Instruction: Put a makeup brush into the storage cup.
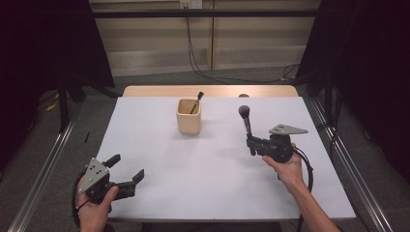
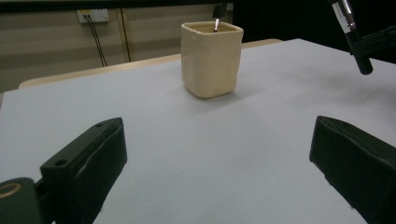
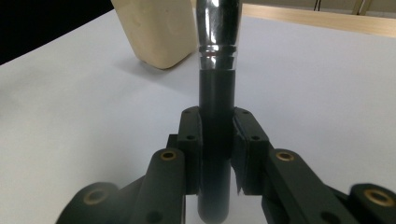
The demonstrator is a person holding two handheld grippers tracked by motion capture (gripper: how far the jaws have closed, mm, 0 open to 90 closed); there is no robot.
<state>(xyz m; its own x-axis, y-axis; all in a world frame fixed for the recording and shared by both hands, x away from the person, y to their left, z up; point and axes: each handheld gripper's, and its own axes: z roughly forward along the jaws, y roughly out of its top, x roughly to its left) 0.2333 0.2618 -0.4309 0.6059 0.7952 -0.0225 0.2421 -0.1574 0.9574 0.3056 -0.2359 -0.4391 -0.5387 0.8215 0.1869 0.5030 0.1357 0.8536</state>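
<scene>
You are holding the right gripper (image 1: 252, 143) over the right half of the white table (image 1: 159, 164), and its jaws are clamping the dark handle of a makeup brush (image 1: 246, 120). In the high view the brush is pointing away from you with its rounded dark head at the far end, raised clear of the tabletop. In the right gripper view the brush (image 3: 215, 88) is running straight up between the two black jaws, which are pressing on either side of the handle below the shiny metal ferrule, and the handle's butt end is sticking out toward the camera. Your left hand (image 1: 94, 205) is keeping the left gripper (image 1: 126, 169) at the near left corner of the table, with its jaws standing wide apart and nothing between them; the left gripper view is showing bare table between the two pads. A cream square cup (image 1: 188, 116) is sitting toward the far middle of the table, well apart from both grippers, and a second brush (image 1: 196, 102) is leaning inside it with its dark end poking above the rim. From the left gripper view the cup (image 2: 212, 58) is standing ahead, with the held brush (image 2: 353, 35) hanging in at the upper right.
</scene>
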